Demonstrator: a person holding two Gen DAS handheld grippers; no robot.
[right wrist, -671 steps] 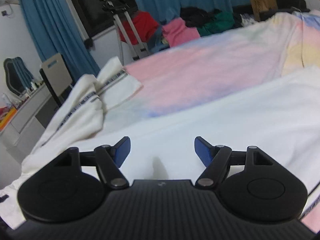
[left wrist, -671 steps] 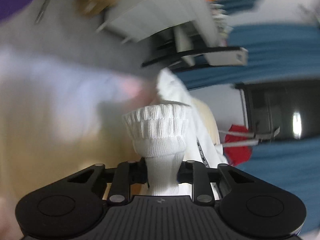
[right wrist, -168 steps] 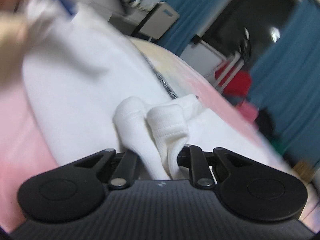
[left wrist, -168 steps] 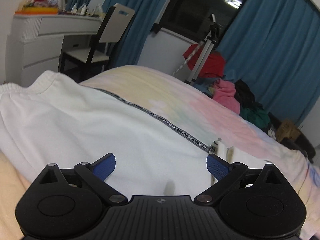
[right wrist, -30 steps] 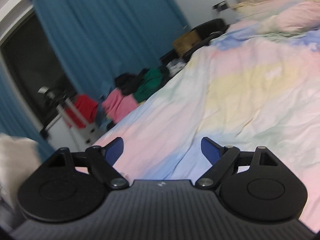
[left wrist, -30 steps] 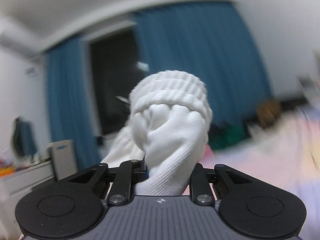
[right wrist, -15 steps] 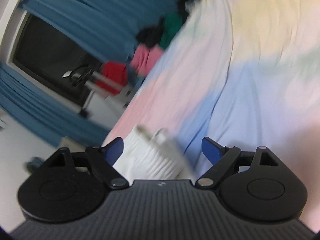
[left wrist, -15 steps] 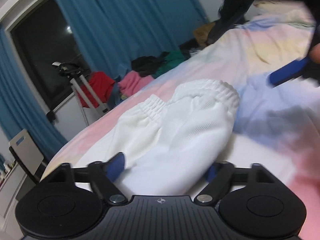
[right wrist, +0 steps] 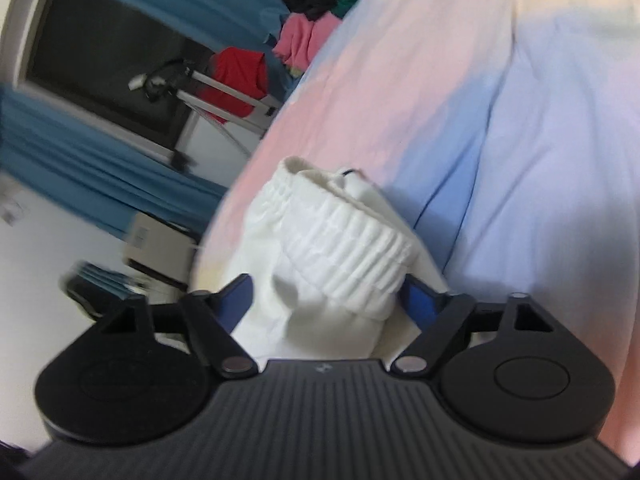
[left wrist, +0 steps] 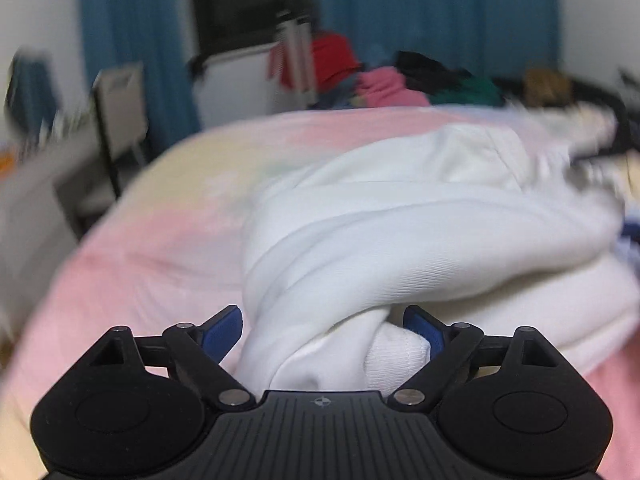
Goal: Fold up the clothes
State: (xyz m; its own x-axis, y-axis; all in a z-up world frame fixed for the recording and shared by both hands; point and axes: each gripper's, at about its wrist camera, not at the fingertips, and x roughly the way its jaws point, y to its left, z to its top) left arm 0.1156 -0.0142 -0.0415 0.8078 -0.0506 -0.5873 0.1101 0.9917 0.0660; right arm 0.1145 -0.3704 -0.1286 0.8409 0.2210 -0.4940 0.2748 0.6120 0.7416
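White garment (left wrist: 400, 216), bunched and twisted, lies on the bed (left wrist: 132, 264) w/ its pastel cover, near edge. Left gripper (left wrist: 322, 330) is spread wide; a twisted fold sits btwn its blue pads (left wrist: 222, 328), not pinched. Right gripper (right wrist: 328, 296) also wide apart, ribbed elastic cuff (right wrist: 348, 236) btwn the pads, no clamp. Far side: clothes pile (left wrist: 400, 80), blue curtains (left wrist: 432, 20), chair (left wrist: 120, 100) at left. Left view blurry.
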